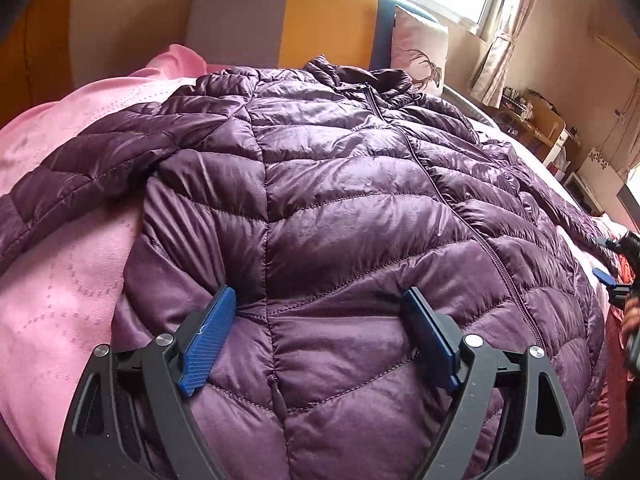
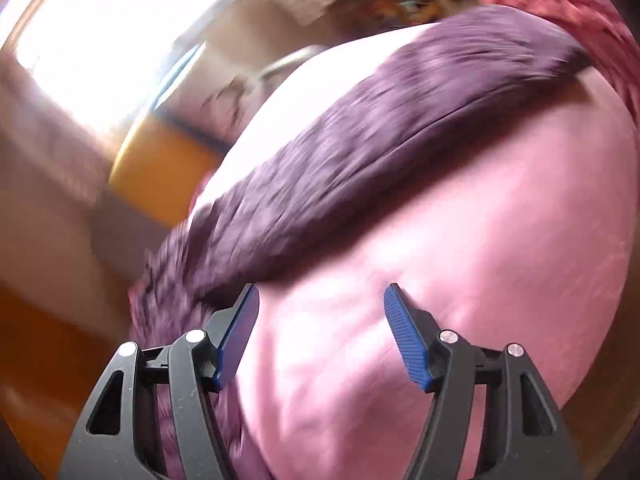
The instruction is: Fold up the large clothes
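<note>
- Jacket first: we see a purple quilted puffer jacket [image 1: 344, 200] lying front-up and zipped on a pink bedspread [image 1: 60, 280], filling most of the left wrist view, its collar toward 12 o'clock and its hem toward 6 o'clock.
- We find one sleeve [image 1: 92, 168] stretching out toward 9 o'clock across the bedspread.
- We hold the left gripper [image 1: 320, 312] over the lower front panel, its jaws spread wide with nothing between them; the blue pads [image 1: 208, 344] sit against or just above the fabric, and we cannot tell which.
- We see the right gripper [image 2: 320, 308] released as well, jaws apart, hovering over bare pink bedspread [image 2: 460, 260].
- In the right wrist view, which is motion-blurred, we make out the jacket's other sleeve [image 2: 380, 152] running from 7 o'clock up to 1 o'clock, beyond the fingertips; the left pad looks close to its edge.
- At 12 o'clock in the left view we see a grey, orange and blue headboard [image 1: 288, 16] and a pillow [image 1: 420, 52] printed with a deer, just beside the collar.
- At 3 o'clock there we catch part of the right gripper [image 1: 616, 280] at the frame edge.
</note>
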`<action>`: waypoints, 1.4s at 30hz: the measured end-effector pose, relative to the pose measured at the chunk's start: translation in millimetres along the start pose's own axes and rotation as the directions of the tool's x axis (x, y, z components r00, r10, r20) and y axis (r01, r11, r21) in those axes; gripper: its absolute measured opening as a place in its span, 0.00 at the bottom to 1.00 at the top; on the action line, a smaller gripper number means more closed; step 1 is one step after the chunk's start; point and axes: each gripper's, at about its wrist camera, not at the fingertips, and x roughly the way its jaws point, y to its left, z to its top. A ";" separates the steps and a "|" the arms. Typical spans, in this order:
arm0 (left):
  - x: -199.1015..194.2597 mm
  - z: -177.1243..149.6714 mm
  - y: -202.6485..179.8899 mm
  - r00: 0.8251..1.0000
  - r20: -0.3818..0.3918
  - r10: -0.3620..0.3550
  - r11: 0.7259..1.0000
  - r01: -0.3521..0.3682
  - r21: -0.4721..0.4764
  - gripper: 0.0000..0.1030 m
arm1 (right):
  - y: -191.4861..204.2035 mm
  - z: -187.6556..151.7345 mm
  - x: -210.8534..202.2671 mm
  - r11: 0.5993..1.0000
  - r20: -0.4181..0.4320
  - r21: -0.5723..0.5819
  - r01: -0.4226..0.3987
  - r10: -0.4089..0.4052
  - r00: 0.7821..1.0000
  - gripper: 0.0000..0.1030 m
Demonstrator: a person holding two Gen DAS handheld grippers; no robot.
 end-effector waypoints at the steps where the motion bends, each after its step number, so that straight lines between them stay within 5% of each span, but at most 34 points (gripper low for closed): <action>1: 0.0 -0.1 -0.2 1.000 0.000 -0.001 1.000 0.001 0.001 0.83 | -11.4 13.6 -2.7 0.998 0.035 0.056 -0.003 0.001 0.999 0.63; 5: 1.6 0.4 -1.9 1.000 -0.003 -0.002 1.000 0.002 0.005 0.85 | -36.7 52.5 -4.6 0.980 0.119 0.197 0.004 -0.029 0.992 0.59; 8: 2.2 0.0 -2.1 1.000 -0.003 0.002 1.000 -0.002 0.009 0.86 | -46.8 74.0 1.8 0.968 0.140 0.250 0.027 -0.064 0.988 0.42; 10: 3.2 0.5 -2.1 1.000 -0.004 0.004 1.000 -0.004 0.011 0.86 | -50.6 85.8 1.4 0.966 0.143 0.239 0.099 -0.136 0.980 0.10; 16: 4.7 0.8 -1.2 1.000 -0.004 0.003 1.000 -0.003 0.019 0.87 | -11.7 100.9 3.3 0.932 0.197 0.048 0.359 -0.362 0.911 0.05; 23: 5.7 1.4 3.8 1.000 0.003 -0.012 1.000 0.012 0.015 0.89 | 111.8 75.0 32.9 0.911 0.198 -0.323 0.256 -0.199 0.960 0.05; 30: 2.9 -0.1 5.2 1.000 0.011 -0.026 1.000 0.026 0.009 0.89 | 217.3 -17.4 88.0 0.783 0.001 -0.620 0.053 -0.066 0.998 0.05; 39: 0.6 -0.4 8.3 0.999 0.012 -0.044 0.999 0.044 -0.002 0.89 | 300.9 -161.8 148.5 0.573 -0.264 -0.799 -0.180 -0.066 0.962 0.06; 42: -0.1 0.0 8.8 0.999 0.009 -0.049 0.999 0.049 -0.002 0.89 | 320.4 -204.4 161.1 0.510 -0.314 -0.828 -0.232 -0.079 0.946 0.19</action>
